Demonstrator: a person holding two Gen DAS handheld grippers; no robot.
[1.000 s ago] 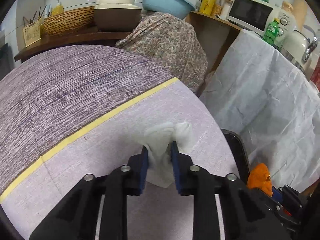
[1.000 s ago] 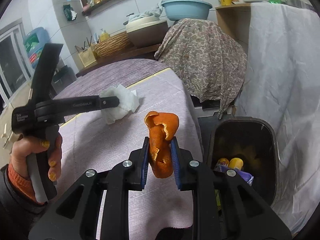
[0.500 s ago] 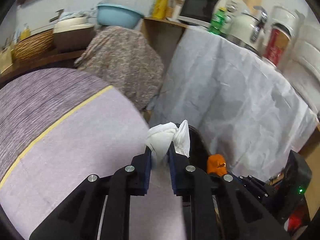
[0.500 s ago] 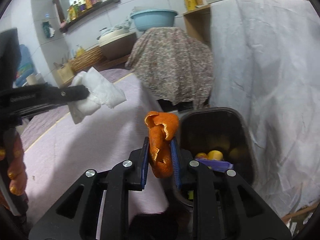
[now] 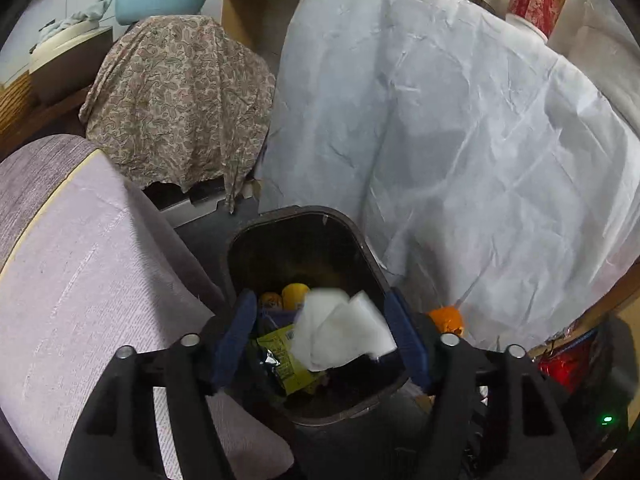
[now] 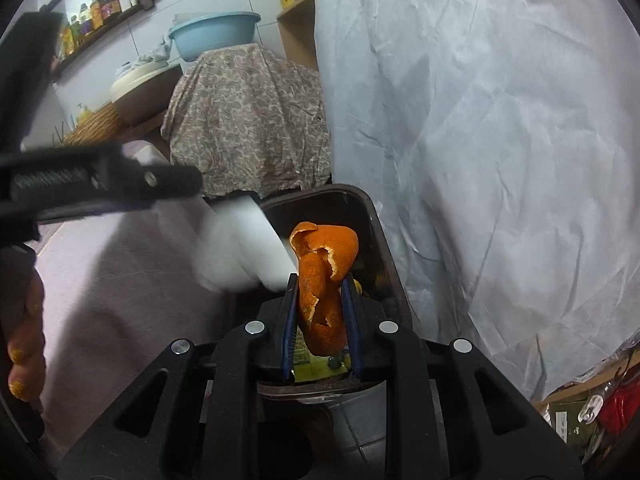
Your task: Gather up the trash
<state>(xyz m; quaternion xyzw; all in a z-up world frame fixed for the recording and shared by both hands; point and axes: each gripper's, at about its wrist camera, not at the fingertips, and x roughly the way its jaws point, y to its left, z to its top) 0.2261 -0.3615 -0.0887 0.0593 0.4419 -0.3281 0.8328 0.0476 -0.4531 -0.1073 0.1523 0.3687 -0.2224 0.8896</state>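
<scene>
My left gripper hangs over the dark trash bin, and its jaws are opening. A crumpled white tissue sits loose between the blue pads, blurred, above the bin's mouth. In the right wrist view the same tissue drops below the left tool's black finger. My right gripper is shut on a curl of orange peel held just above the bin's near rim. The peel also shows at the bin's right side in the left wrist view.
Inside the bin lie a yellow-green wrapper and small yellow items. The lilac-clothed table borders the bin on the left. A white sheet drapes furniture on the right, and a paisley cloth covers something behind.
Both grippers swung right, from above the table to over the bin. The left jaws spread wide and the tissue came free. The right gripper kept its hold on the peel.
</scene>
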